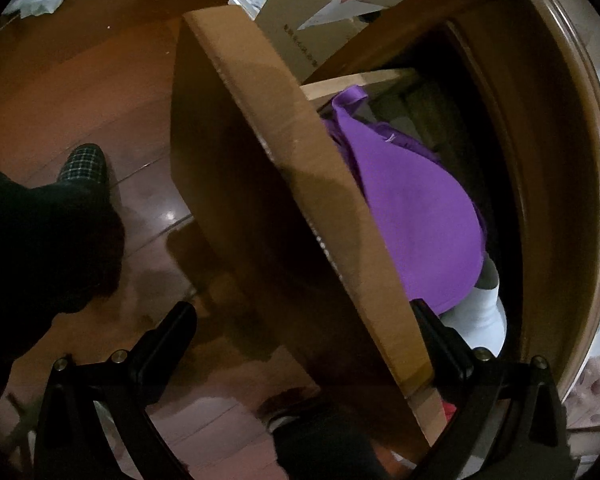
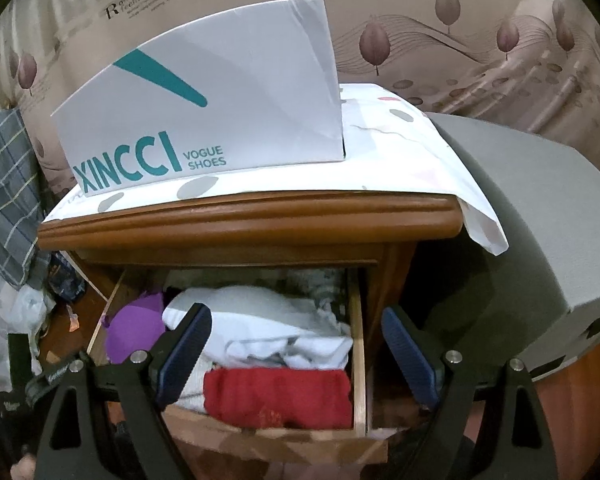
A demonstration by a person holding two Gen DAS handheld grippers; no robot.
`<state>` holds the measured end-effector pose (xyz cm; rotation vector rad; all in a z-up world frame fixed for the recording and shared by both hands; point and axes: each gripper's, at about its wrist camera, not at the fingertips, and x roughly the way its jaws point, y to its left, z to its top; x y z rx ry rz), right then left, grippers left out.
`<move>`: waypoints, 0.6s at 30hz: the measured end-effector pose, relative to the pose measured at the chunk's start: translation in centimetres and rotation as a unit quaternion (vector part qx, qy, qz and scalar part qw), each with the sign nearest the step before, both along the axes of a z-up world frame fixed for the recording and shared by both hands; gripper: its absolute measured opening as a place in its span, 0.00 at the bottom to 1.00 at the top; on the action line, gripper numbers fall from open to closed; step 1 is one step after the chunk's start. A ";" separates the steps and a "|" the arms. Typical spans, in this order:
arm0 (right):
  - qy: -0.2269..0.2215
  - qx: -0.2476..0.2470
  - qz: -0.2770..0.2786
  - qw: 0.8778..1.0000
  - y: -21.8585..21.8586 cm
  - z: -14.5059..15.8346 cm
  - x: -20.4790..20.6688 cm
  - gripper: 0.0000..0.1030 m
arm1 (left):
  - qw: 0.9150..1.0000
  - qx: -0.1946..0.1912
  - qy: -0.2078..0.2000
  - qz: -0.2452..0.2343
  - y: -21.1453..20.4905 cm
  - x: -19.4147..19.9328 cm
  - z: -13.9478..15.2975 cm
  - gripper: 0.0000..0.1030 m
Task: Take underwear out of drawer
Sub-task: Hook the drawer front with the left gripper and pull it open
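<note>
Right wrist: right tongs [image 2: 296,354] spread over drawer [image 2: 358,344] | left tongs [image 1: 304,328] spread, straddling drawer front [image 1: 284,184]

1. Purple garment [image 2: 134,330], white cloth [image 2: 268,324] and red cloth [image 2: 278,396] in the drawer [image 2: 358,344].
2. White shoe box [image 2: 204,96], teal lettering.
3. Slipper [image 1: 85,166], dark with pale checks.
4. Floor [image 1: 80,92], reddish-brown wood.

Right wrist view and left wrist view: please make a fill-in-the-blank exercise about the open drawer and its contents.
1. The drawer of the wooden nightstand is ____.
2. The folded cloth nearest the drawer front is ____ in colour.
3. The box on the nightstand carries the words "VOGUE ____".
4. The right gripper has jaws that are ____, holding nothing.

Missing words: open; red; SHOES; open
</note>
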<state>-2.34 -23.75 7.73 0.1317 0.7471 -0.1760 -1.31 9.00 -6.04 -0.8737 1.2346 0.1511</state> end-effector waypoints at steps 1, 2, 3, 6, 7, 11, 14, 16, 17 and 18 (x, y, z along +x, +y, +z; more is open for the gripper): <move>0.000 -0.001 0.001 1.000 0.1 0.0 0.0 0.87 | 1.000 0.003 0.004 -0.003 0.2 -0.2 0.0 1.00; 0.001 -0.003 0.003 1.000 0.1 -0.1 0.0 0.87 | 1.000 0.003 0.006 -0.005 0.4 -0.7 -0.4 1.00; 0.003 -0.004 0.002 1.000 0.2 -0.2 0.0 0.87 | 1.000 0.004 0.005 -0.007 0.5 -0.9 -0.2 1.00; 0.006 0.000 0.004 1.000 0.1 -0.3 0.0 0.87 | 1.000 0.008 0.014 -0.014 0.8 -1.8 -0.2 1.00; 0.007 -0.001 0.004 1.000 0.2 -0.3 0.0 0.87 | 1.000 0.010 0.016 -0.015 0.8 -2.2 -0.6 1.00; 0.005 -0.006 0.008 1.000 0.4 -0.3 0.0 0.87 | 0.999 0.003 0.026 -0.023 1.3 -2.3 -0.9 1.00; 0.011 -0.006 0.012 1.000 0.5 -0.4 0.1 0.87 | 0.998 0.034 0.009 -0.043 0.9 -2.2 -0.4 1.00; 0.013 -0.004 0.016 1.000 0.6 -0.5 0.1 0.87 | 0.997 0.055 0.001 -0.059 0.6 -1.9 -0.1 1.00; 0.013 -0.004 0.018 1.000 0.7 -0.4 0.1 0.87 | 0.995 0.072 0.000 -0.068 0.5 -1.7 0.2 1.00; 0.013 -0.006 0.021 1.000 0.8 -0.4 0.1 0.87 | 0.994 0.086 -0.001 -0.074 0.3 -1.5 0.5 1.00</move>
